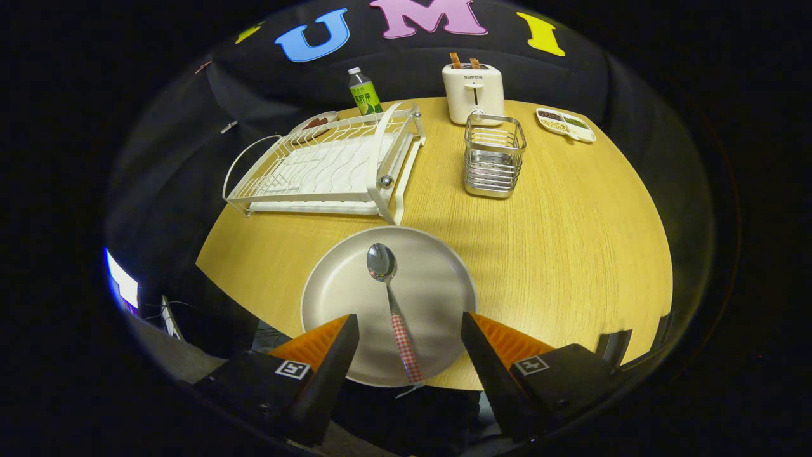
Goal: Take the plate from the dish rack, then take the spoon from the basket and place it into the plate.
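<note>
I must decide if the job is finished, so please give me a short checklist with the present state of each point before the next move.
1. Plate out of the rack, on the table: ok.
2. Spoon on the plate: ok.
3. Spoon handle inside the rim: not ok, its end overhangs.
4. Gripper jaws open, holding nothing: ok.
5. Basket upright: ok.

Table [571, 254]: plate [342, 298], rack [330, 166], basket [494, 155], toaster [473, 92].
</note>
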`<state>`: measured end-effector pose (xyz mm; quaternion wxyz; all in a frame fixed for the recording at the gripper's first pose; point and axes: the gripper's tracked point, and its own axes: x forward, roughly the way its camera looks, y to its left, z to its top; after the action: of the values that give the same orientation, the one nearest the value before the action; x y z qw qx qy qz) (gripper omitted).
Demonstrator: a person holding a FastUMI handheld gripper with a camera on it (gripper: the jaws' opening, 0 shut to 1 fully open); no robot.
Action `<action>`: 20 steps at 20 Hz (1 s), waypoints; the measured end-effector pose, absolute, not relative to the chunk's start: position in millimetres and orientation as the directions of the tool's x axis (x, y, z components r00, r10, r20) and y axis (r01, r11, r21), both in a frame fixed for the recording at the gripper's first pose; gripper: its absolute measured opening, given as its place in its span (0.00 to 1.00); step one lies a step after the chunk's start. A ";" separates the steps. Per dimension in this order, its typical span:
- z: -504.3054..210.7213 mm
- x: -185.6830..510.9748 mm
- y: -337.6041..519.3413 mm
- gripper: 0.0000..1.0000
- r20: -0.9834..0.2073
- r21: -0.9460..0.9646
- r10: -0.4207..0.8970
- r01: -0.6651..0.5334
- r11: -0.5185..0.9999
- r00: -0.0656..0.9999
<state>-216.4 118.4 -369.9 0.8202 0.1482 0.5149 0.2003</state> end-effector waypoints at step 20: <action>-183.3 -61.0 38.8 0.99 -0.526 0.376 0.334 -0.139 0.916 0.782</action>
<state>-61.0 38.8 -183.3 0.9302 0.1602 0.3047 0.1273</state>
